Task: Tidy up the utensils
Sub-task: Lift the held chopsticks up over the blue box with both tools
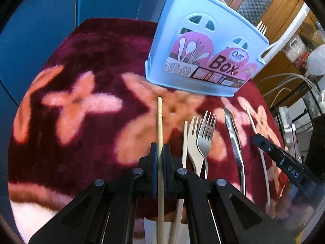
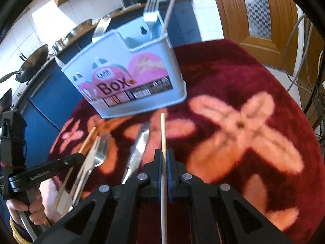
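Presently: left claw (image 1: pixel 160 152) pinches a tan chopstick (image 1: pixel 160 122); right claw (image 2: pixel 164 158) pinches a pale chopstick (image 2: pixel 163 134). Blue utensil box (image 1: pixel 203 46) stands on the floral-covered worktop (image 1: pixel 81 71), holding forks (image 2: pixel 151 10). Between claws lie a steel fork (image 1: pixel 206 140), cream fork (image 1: pixel 194 142) and knife (image 1: pixel 233 134).

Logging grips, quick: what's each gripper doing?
Left gripper: shut on tan chopstick.
Right gripper: shut on pale chopstick.
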A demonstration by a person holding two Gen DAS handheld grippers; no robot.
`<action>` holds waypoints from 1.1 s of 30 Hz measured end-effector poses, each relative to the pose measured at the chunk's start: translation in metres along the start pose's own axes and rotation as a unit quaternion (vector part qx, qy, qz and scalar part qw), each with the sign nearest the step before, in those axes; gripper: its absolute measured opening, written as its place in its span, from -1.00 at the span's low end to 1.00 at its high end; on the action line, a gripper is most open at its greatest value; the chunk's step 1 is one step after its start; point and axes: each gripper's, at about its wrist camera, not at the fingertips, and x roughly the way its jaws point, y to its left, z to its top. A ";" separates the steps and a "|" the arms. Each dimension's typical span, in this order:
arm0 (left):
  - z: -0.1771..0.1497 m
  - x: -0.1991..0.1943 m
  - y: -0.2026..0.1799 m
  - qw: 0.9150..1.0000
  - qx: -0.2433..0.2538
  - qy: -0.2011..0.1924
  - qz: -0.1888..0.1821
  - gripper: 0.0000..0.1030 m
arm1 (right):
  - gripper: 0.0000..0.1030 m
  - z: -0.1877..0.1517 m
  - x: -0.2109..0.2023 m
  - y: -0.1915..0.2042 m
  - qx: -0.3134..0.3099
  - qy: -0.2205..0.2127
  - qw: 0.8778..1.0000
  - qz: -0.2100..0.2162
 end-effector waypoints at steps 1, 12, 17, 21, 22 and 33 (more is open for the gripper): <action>0.000 0.000 -0.001 1.000 0.004 0.008 0.002 -0.92 | -0.88 0.000 0.002 -0.001 0.000 0.008 1.000 0.000; 0.024 0.010 -0.015 0.995 0.057 0.073 0.022 -0.63 | -0.84 0.013 0.012 0.007 -0.047 0.065 0.997 -0.015; 0.037 0.017 -0.017 0.993 0.069 0.087 0.032 -0.63 | -0.83 0.022 0.022 0.012 -0.064 0.097 0.993 -0.023; 0.045 0.025 -0.016 0.992 0.070 0.100 0.032 -0.63 | -0.83 0.029 0.029 0.014 -0.071 0.119 0.990 -0.029; 0.047 0.027 -0.015 0.992 0.071 0.103 0.031 -0.63 | -0.83 0.031 0.031 0.015 -0.076 0.126 0.989 -0.032; 0.051 0.022 -0.012 0.994 0.053 0.096 0.003 -0.95 | -0.89 0.036 0.026 0.025 -0.096 0.128 0.986 -0.041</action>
